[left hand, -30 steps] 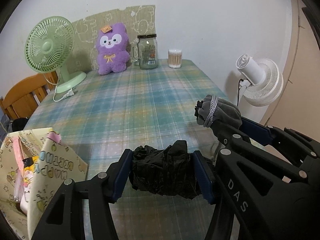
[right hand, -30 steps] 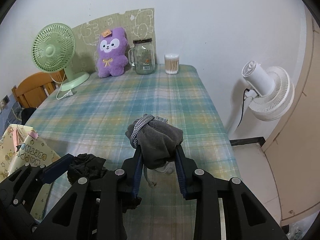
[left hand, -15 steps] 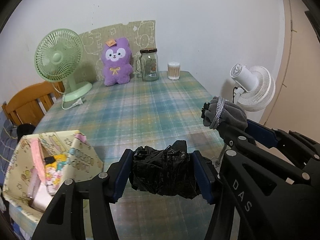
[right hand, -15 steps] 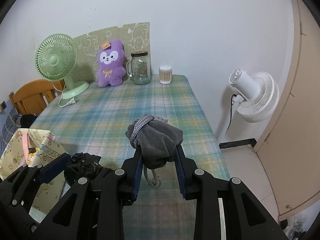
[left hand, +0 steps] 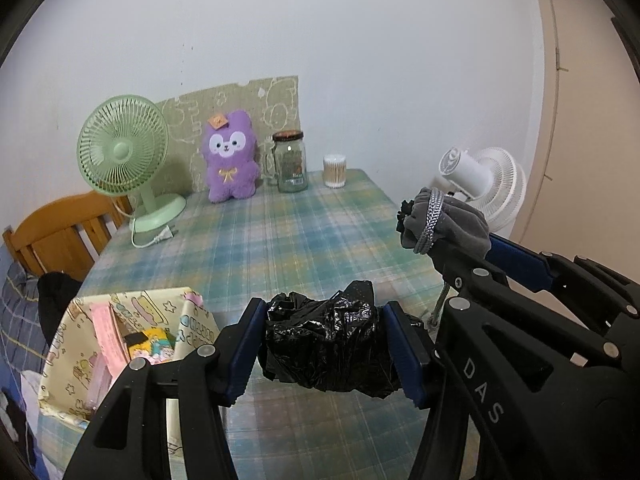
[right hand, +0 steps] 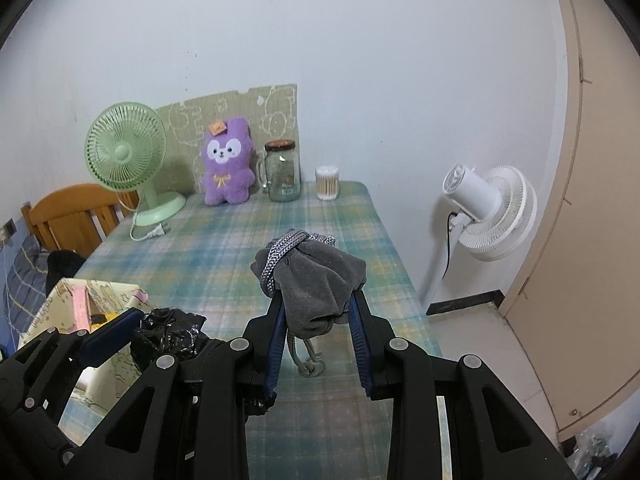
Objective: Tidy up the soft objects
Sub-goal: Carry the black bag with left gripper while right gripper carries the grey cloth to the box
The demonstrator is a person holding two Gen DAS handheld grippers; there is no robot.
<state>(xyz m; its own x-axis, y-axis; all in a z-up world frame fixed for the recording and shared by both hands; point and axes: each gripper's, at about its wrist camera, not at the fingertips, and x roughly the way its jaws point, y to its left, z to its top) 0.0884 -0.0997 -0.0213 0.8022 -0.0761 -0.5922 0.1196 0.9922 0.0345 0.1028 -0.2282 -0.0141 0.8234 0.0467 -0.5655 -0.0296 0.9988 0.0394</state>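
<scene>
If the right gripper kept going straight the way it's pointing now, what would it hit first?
Probably the bare plaid tablecloth. The right gripper, shut on the grey pouch, tilts down toward the table's middle, short of the glass jar. Depth is hard to judge.

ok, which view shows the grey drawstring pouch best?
Right wrist: the grey drawstring pouch sits centred between the right gripper pads, cord dangling below. Left wrist shows the same pouch only from the side, at the frame's right, partly hidden by gripper body.
</scene>
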